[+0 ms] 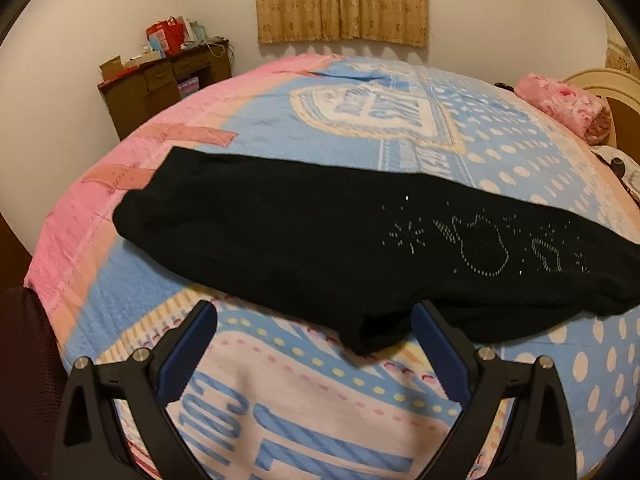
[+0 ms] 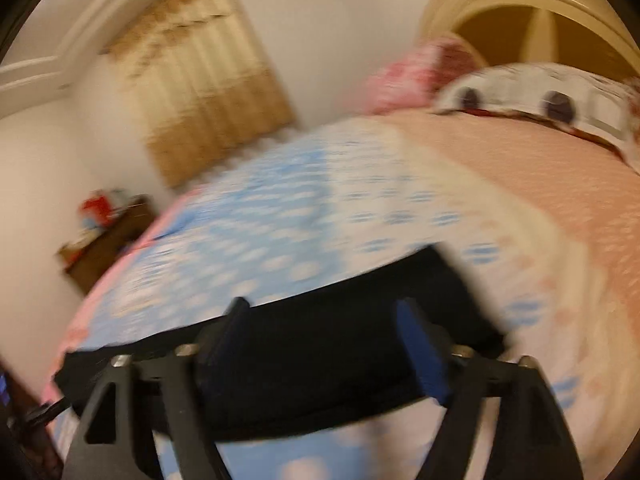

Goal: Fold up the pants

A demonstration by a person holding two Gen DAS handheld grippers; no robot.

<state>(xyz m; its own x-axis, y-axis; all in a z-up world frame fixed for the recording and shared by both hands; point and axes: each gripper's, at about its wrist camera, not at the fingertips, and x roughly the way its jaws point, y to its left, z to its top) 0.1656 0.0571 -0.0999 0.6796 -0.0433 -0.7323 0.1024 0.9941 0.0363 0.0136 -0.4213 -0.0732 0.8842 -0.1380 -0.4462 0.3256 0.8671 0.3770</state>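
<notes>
Black pants (image 1: 320,240) lie folded lengthwise across the bed (image 1: 320,420).
Left tool (image 1: 314,320) and right tool (image 2: 324,316) both gape apart above the fabric, gripping nothing.

Both wrist views low over bed (image 1: 304,408)

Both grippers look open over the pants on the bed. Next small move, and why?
Probably ease the left gripper forward and close on the near corner of the black pants. Its jaws stand open with that corner lying just ahead, nearer the right-hand finger, and nothing is gripped. The right gripper is open too, above the pants, but its view is blurred, so let it settle first.
</notes>
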